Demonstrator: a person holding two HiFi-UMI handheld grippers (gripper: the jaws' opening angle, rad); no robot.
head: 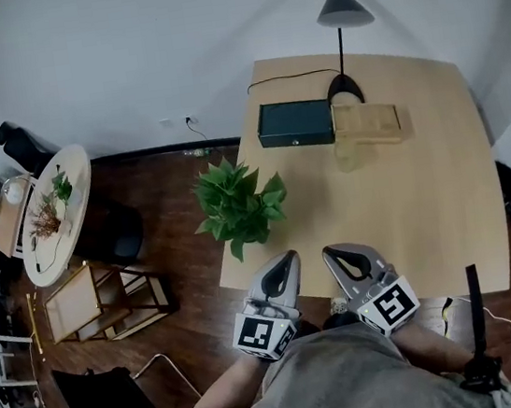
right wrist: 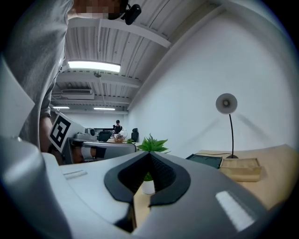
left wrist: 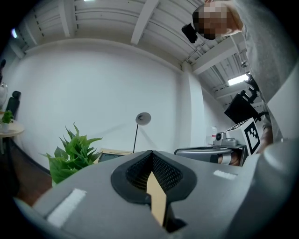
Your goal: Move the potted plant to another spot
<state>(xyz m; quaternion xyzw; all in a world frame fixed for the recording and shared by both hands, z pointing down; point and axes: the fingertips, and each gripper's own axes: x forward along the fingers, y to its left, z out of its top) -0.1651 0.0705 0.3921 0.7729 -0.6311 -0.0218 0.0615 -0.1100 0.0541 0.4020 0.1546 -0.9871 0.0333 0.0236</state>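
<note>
The potted plant, leafy green in a white pot, stands at the left edge of the wooden table. My left gripper and right gripper are both shut and empty, side by side over the table's near edge, just short of the plant. In the left gripper view the plant rises left of the closed left gripper. In the right gripper view the plant and its white pot show just beyond the closed right gripper.
On the far part of the table are a dark flat box, a pale wooden tray and a black desk lamp. Left of it stand a round side table and a wooden rack. A black chair is near left.
</note>
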